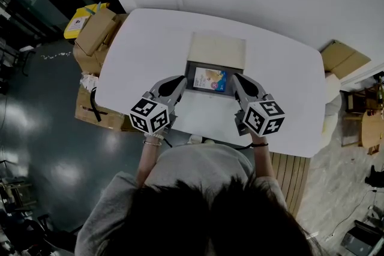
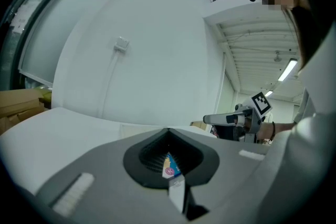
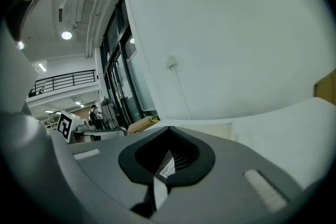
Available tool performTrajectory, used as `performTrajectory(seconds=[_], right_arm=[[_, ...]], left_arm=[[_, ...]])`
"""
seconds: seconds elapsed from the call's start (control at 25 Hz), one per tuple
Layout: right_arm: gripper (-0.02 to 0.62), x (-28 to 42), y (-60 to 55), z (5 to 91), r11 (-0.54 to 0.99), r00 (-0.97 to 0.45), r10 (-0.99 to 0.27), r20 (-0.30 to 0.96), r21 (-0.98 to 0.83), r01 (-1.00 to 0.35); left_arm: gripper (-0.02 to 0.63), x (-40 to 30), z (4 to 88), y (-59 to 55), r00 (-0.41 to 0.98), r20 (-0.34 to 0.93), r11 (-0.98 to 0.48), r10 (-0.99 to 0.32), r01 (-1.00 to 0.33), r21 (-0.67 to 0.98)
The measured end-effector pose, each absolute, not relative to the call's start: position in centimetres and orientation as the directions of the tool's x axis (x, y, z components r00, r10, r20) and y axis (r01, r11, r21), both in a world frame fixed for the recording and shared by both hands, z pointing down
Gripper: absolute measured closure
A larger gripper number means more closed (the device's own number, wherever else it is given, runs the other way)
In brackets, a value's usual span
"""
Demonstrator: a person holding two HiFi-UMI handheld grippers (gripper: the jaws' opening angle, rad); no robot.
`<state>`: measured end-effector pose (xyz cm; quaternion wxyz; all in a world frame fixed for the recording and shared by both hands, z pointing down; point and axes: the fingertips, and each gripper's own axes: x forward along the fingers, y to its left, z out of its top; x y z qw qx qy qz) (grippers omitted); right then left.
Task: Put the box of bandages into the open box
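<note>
The box of bandages (image 1: 210, 79), blue and yellow, lies flat inside the dark open box (image 1: 191, 73) in the middle of the white table; the box's pale lid flap (image 1: 217, 50) is folded away behind it. My left gripper (image 1: 179, 84) rests shut just left of the open box, with nothing held. My right gripper (image 1: 236, 80) rests shut just right of it, also holding nothing. In the left gripper view the shut jaws (image 2: 168, 131) fill the foreground, and a sliver of the bandage box (image 2: 169, 165) shows through the gap behind them. The right gripper view (image 3: 169, 128) is much the same.
The white table (image 1: 150, 45) has rounded corners and stands against a white wall. Cardboard boxes (image 1: 95, 33) and a yellow bag (image 1: 79, 20) sit on the floor at its left. More cardboard (image 1: 343, 58) and wooden slats (image 1: 291, 177) lie to its right.
</note>
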<state>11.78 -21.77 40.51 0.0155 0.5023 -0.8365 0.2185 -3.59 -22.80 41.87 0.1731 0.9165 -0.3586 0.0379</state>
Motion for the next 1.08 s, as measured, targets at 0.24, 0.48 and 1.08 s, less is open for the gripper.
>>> performTrajectory(seconds=[0.24,0.48,1.08], right_arm=[[0.584,11.9,-21.7,40.3,0.409,-0.495,-0.838,0.229,-0.336,-0.848],[0.584,12.1,-21.4,40.1,0.419,-0.498,-0.838,0.224,-0.320,-0.850],[0.584,12.7,-20.4,39.8,0.425,-0.497,-0.841,0.214,-0.307,-0.851]], left_arm=[[0.611,-3.6,41.7,-22.7,0.738,0.188,-0.683,-0.649,-0.673,0.285],[0.611,-3.6,41.6,-22.5,0.734,0.187,-0.681,-0.653,-0.676,0.280],[0.611,-3.3,41.0,-21.8,0.729,0.180,-0.680,-0.661,-0.683,0.269]])
